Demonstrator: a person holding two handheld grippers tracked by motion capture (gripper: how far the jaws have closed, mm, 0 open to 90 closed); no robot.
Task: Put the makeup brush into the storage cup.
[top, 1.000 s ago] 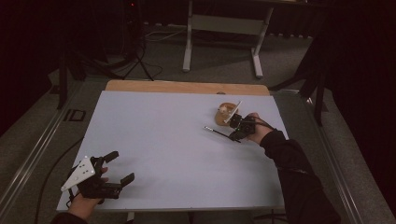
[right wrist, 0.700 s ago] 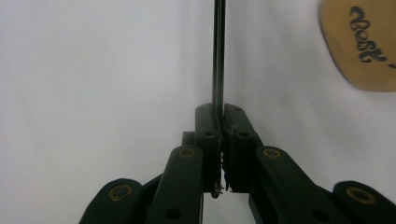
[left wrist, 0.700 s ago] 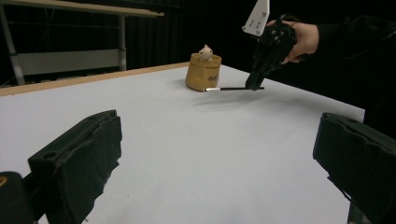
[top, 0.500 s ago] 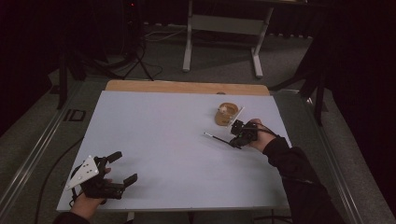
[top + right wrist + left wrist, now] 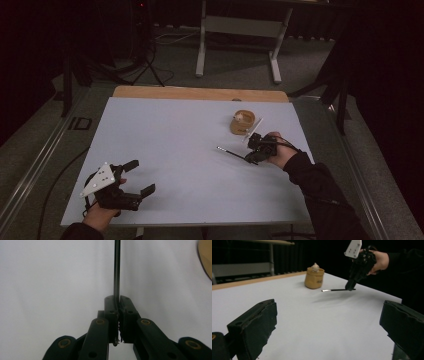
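Thin black rod with pale metal tip [image 5: 231, 152]: held near-level just above white counter [image 5: 165, 145], pinched at one end, near tan pot.

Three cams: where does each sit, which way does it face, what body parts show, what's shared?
High view: above the person's side, facing forward and down on the white table; both forearms, left gripper, right gripper.
Left gripper view: on the left gripper, looking level across the table; own open fingers, the other hand.
Right gripper view: on the right gripper, looking along shut fingers.
Shared: the thin black tool, the tan pot.
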